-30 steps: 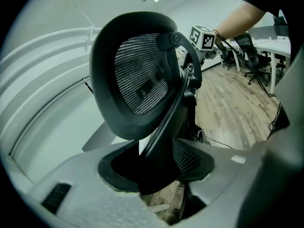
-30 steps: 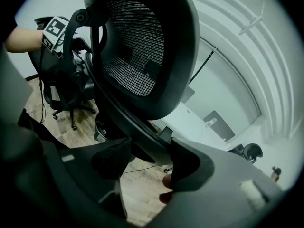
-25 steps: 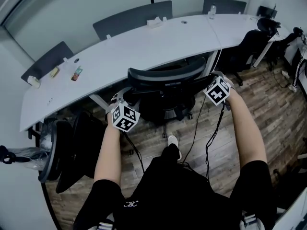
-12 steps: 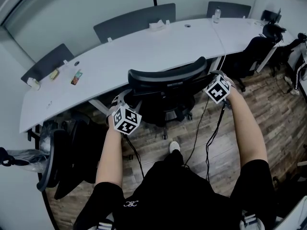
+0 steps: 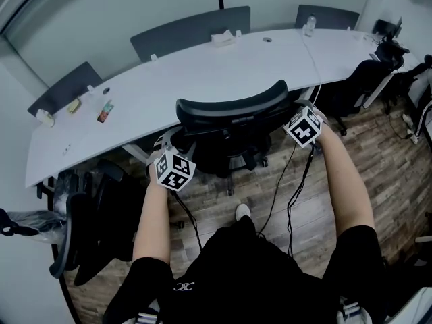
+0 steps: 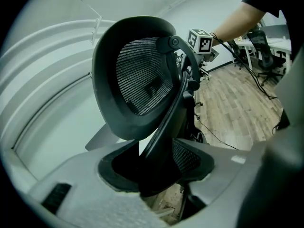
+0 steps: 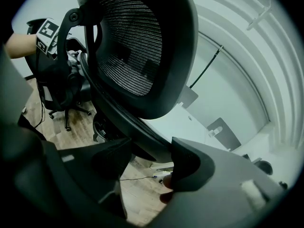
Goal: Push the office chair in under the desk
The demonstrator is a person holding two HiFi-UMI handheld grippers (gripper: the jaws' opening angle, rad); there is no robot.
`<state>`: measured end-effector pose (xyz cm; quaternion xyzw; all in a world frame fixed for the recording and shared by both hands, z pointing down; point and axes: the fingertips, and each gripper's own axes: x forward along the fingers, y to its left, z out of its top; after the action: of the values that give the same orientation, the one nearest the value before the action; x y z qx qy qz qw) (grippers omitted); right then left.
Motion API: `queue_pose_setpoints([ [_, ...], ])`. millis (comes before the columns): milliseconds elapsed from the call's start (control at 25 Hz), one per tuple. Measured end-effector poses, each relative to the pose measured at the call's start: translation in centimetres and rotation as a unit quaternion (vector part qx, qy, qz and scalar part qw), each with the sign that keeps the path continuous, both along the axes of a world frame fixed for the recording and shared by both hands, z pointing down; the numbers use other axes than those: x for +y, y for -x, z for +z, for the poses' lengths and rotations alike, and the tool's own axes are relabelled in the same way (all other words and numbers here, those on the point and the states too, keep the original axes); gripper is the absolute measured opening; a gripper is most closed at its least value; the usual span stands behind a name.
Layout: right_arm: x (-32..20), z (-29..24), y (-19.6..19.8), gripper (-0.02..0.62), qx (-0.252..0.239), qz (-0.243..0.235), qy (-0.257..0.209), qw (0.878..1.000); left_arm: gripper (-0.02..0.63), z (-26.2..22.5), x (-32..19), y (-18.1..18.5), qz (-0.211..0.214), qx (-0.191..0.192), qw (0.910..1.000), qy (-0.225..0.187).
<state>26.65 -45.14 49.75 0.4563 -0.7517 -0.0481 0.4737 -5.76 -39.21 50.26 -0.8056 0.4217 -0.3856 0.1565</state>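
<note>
A black mesh office chair [image 5: 229,110] stands facing the long white curved desk [image 5: 202,66], its backrest top at the desk's near edge. My left gripper [image 5: 167,142] holds the backrest's left side. My right gripper [image 5: 303,106] holds its right side. In the left gripper view the chair's black back strut [image 6: 164,127] fills the gap of my left gripper [image 6: 156,175], with the mesh backrest [image 6: 137,75] above. In the right gripper view the backrest's frame bar [image 7: 128,122] runs between the pads of my right gripper [image 7: 152,158].
Another black chair [image 5: 94,214] stands at the left, close to my left arm. More chairs [image 5: 189,29] sit behind the desk and one at the right [image 5: 358,79]. Small items [image 5: 104,110], a tissue box [image 5: 223,38] and a bottle [image 5: 310,24] lie on the desk. Cables [image 5: 290,187] hang over the wood floor.
The chair and both grippers have slid a little toward the desk, and the backrest top now meets the desk edge. Both grips are unchanged.
</note>
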Motion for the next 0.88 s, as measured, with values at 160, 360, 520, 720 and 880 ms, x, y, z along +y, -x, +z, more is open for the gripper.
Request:
queue_pose_setpoints([
  [160, -1.7, 0.0, -0.1, 0.267, -0.004, -0.006, -0.002, 1.0, 0.219, 0.0, -1.4, -0.1, -0.006, -0.001, 1.0, 0.0],
  [360, -3.6, -0.2, -0.1, 0.268, -0.005, -0.019, -0.001, 1.0, 0.219, -0.1, -2.8, -0.3, -0.011, -0.002, 0.9999, 0.001],
  [520, -5.4, -0.1, 0.0, 0.268, -0.008, -0.026, -0.002, 1.0, 0.219, -0.1, -4.1, -0.2, -0.014, -0.004, 0.9999, -0.002],
  [720, -7.7, -0.2, 0.0, 0.268, -0.007, -0.031, -0.002, 1.0, 0.219, -0.1, -6.1, -0.3, -0.017, -0.006, 0.9998, -0.003],
  [880, -9.5, -0.2, 0.5, 0.268, -0.01, -0.037, -0.009, 0.999, 0.221, -0.1, -7.7, 0.1, -0.026, -0.005, 0.9996, -0.006],
])
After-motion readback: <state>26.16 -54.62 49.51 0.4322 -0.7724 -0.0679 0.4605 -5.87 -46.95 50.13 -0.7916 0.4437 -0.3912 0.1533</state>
